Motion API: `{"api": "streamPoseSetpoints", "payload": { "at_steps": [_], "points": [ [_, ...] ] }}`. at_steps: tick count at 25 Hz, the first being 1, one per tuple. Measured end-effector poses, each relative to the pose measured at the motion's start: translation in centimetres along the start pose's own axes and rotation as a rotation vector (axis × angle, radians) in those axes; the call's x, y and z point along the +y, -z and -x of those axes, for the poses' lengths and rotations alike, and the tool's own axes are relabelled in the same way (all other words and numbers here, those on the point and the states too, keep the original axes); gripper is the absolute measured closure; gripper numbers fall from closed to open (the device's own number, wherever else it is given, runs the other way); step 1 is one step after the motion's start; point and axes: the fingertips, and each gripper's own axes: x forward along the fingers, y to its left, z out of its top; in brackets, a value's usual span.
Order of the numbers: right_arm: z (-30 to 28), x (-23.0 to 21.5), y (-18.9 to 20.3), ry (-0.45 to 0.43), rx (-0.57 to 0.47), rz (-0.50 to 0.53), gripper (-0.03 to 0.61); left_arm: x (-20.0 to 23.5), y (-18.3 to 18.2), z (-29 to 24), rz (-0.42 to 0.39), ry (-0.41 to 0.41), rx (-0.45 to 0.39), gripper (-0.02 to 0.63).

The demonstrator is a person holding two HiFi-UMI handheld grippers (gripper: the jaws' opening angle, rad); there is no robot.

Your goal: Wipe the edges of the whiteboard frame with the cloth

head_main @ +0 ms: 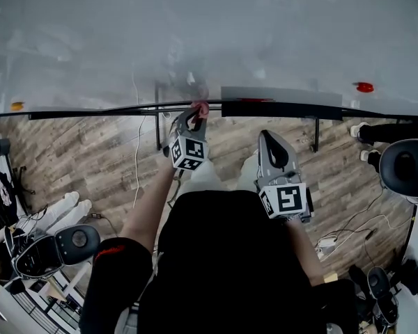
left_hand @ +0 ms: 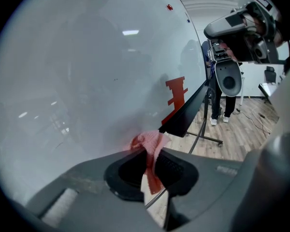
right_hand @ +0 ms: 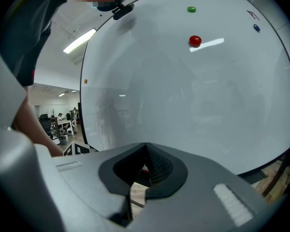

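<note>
The whiteboard [head_main: 195, 33] fills the top of the head view, and its dark bottom frame edge [head_main: 90, 110] runs across below it. My left gripper [head_main: 194, 113] is shut on a red-and-pink cloth [head_main: 201, 107] and presses it against that bottom edge, just left of the black pen tray [head_main: 282, 106]. In the left gripper view the cloth [left_hand: 151, 143] bunches out past the closed jaws against the board [left_hand: 87, 81]. My right gripper [head_main: 269, 138] is held lower and clear of the frame. It is shut with nothing in it [right_hand: 146, 148].
Red [head_main: 364, 87] and orange [head_main: 17, 106] magnets sit on the board. The stand's legs [head_main: 158, 127] rest on the wood floor. Office chairs are at left [head_main: 56, 245] and right [head_main: 404, 165], with cables on the floor. Other people's shoes [head_main: 70, 204] [head_main: 362, 131] are nearby.
</note>
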Motion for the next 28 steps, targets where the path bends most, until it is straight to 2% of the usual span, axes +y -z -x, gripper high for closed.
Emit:
{"api": "streamPoseSetpoints", "payload": {
  "at_steps": [28],
  "points": [
    [1.2, -4.6, 0.4, 0.031, 0.002, 0.003, 0.577, -3.9, -3.0, -2.0, -0.057, 0.047, 0.013, 0.569]
  ]
}}
